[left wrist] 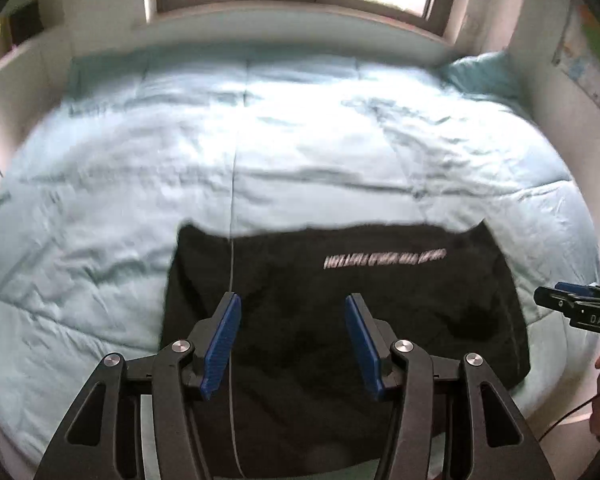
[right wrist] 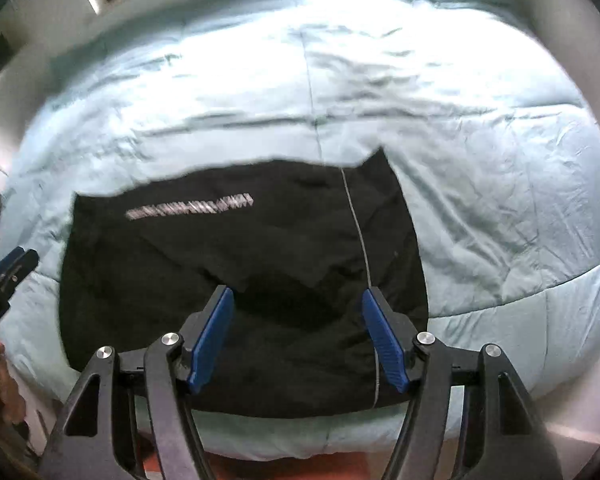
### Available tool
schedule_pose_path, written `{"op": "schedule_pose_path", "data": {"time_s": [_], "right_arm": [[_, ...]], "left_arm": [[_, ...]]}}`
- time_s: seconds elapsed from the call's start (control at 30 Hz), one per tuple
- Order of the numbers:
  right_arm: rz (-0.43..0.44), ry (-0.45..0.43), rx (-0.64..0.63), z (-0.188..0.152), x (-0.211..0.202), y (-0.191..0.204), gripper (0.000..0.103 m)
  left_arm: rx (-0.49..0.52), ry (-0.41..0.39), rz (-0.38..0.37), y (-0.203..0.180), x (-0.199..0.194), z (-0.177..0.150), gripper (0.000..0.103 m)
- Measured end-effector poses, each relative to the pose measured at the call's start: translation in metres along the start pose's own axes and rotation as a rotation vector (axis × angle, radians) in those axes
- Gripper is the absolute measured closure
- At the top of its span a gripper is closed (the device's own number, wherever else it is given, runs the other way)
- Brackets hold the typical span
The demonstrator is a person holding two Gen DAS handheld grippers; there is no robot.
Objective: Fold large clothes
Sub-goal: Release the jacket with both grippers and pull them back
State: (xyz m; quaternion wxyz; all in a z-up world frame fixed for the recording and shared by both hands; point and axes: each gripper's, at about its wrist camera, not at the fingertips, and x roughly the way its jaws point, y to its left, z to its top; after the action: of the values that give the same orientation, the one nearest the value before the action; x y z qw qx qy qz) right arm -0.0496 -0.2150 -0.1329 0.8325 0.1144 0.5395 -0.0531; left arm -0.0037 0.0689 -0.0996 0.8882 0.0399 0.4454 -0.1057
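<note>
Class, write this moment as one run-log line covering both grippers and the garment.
left gripper: open, empty | right gripper: open, empty | black printed fabric garment: lies folded on light blue quilted bedcover

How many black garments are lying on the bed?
1. The black garment lies at the near edge of the light blue bed, below both open tongs. More may be hidden outside the views.

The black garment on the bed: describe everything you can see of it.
The black garment is dark, soft-looking fabric, folded into a rough rectangle with two far corners poking up. A line of blurred white lettering runs across its far part, unreadable. It lies flat with a few creases near the front edge of the pale blue quilt. Nothing can be seen gripping it; both grippers hang open above.
</note>
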Motion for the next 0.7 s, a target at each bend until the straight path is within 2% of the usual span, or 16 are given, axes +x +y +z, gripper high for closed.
{"op": "schedule_pose_path", "data": {"time_s": [0.07, 0.2, 0.3, 0.57, 0.7], "right_arm": [[-0.008, -0.03, 0.0, 0.001, -0.018, 0.01, 0.033], [0.003, -0.071, -0.007, 0.007, -0.043, 0.024, 0.033], [-0.02, -0.093, -0.03, 0.008, -0.06, 0.036, 0.033], [-0.053, -0.164, -0.101, 0.008, -0.089, 0.061, 0.033], [-0.049, -0.158, -0.106, 0.007, -0.088, 0.066, 0.03]], "left_arm": [[0.003, -0.023, 0.007, -0.014, -0.013, 0.009, 0.047], [-0.06, 0.002, -0.033, -0.018, -0.043, 0.027, 0.047], [-0.082, -0.012, -0.025, -0.022, -0.064, 0.037, 0.047], [-0.03, -0.061, 0.043, -0.042, -0.089, 0.04, 0.047], [-0.012, -0.068, 0.059, -0.048, -0.09, 0.037, 0.047]]}}
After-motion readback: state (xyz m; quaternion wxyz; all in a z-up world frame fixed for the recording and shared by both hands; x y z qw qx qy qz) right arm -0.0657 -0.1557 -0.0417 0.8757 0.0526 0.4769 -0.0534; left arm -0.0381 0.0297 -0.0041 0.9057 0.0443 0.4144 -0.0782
